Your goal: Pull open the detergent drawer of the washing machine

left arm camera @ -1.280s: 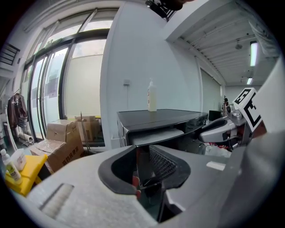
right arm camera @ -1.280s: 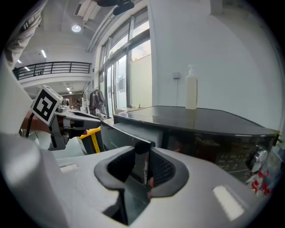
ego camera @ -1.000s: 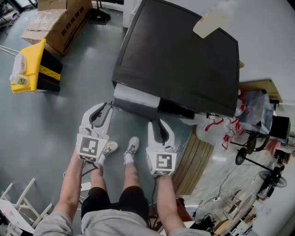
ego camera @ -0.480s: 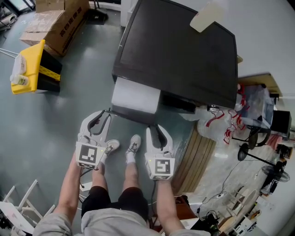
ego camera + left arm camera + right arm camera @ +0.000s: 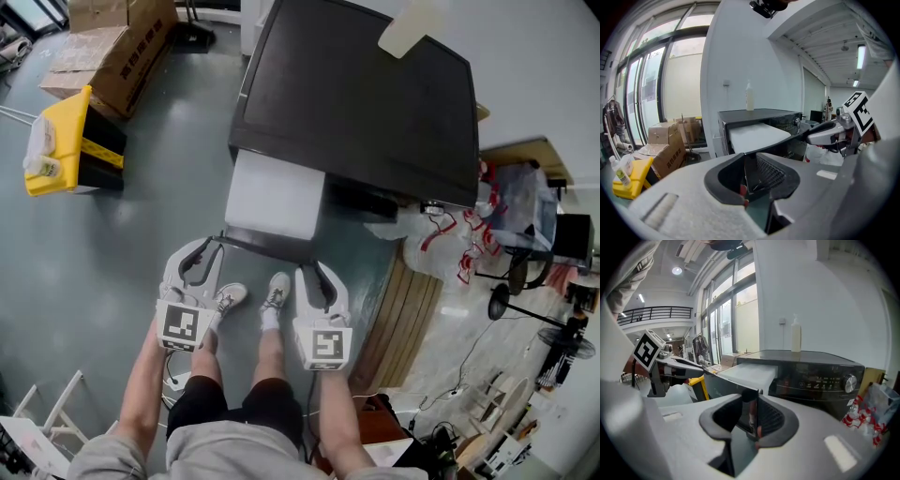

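Both left gripper (image 5: 202, 247) and right gripper (image 5: 317, 273) clamp the detergent drawer (image 5: 275, 195), slid further out: your pull looks nearly done

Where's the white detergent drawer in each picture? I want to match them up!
Head view: the detergent drawer sticks out of the washing machine, picture middle.
Left gripper view: it sits mid-picture, just above the jaws.
Right gripper view: it sits mid-picture, slightly left, above the jaws.
Shared landmark: the bottle atop the washing machine, in all three.
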Available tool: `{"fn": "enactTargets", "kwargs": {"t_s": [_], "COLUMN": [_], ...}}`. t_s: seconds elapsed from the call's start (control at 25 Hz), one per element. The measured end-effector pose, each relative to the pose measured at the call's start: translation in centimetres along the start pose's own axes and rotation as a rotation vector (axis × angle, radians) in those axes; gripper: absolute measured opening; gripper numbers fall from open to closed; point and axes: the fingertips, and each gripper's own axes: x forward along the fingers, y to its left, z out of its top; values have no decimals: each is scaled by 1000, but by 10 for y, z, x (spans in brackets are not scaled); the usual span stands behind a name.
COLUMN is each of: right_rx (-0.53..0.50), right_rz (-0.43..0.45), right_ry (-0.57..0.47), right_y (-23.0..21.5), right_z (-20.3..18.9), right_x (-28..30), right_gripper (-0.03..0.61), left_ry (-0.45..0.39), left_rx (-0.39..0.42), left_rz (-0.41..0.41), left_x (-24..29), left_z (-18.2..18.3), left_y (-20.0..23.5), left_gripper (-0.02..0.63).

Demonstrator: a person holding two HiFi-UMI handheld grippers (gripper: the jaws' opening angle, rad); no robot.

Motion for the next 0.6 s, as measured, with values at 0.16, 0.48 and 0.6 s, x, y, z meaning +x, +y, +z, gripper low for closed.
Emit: {"fn": "enactTargets", "kwargs": {"t_s": [0.16, 0.48, 0.6], "right_rx": [11, 26, 29], "right_rz": [-2, 0, 1], "right_ry": [10, 9, 16], "right_y": [6, 15, 18], "right_z": [-8, -13, -15], "right_x": [-10, -23, -26], "right_gripper": [110, 110, 110], "left_ry": [11, 26, 30], "left_rx": [0, 4, 8], "left_rz": [-4, -11, -13], "left_x": [-11, -24, -27], "left_z": [-7, -14, -15], "left_y": [-6, -13, -13], "left_gripper": [72, 72, 72]}}
